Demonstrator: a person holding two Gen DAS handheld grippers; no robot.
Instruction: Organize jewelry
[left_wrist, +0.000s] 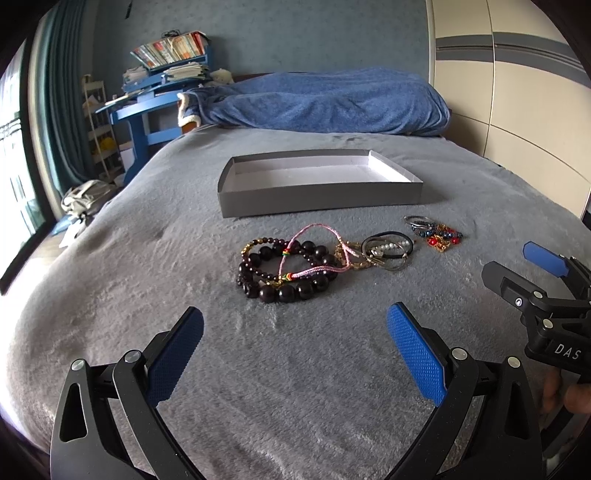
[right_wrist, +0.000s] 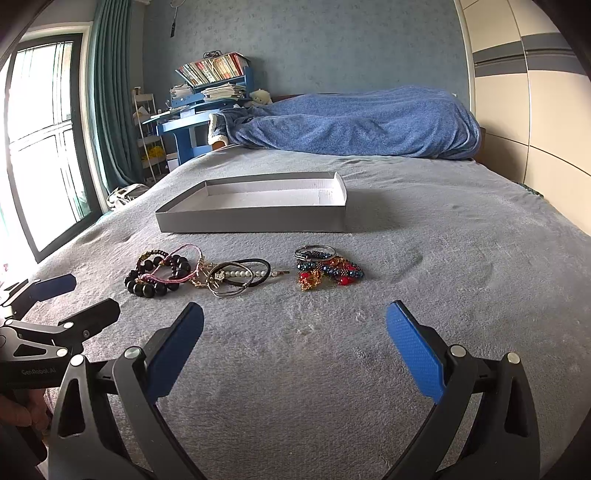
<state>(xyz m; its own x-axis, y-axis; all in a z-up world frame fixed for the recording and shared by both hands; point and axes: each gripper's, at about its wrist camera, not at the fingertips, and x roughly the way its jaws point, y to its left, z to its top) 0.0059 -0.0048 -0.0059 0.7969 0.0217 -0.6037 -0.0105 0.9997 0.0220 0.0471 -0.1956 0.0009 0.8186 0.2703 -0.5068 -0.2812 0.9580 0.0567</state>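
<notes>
A shallow grey box with a white, empty inside lies on the grey bed cover. In front of it lie three heaps of jewelry: dark bead bracelets with a pink cord, black and pearl bands with rings, and blue, red and gold beaded pieces. My left gripper is open and empty, just short of the dark beads. My right gripper is open and empty, short of the red and blue heap; it also shows in the left wrist view.
A rumpled blue blanket lies across the far end of the bed. A blue desk with books and a window with green curtains stand to the left. Wardrobe doors line the right side.
</notes>
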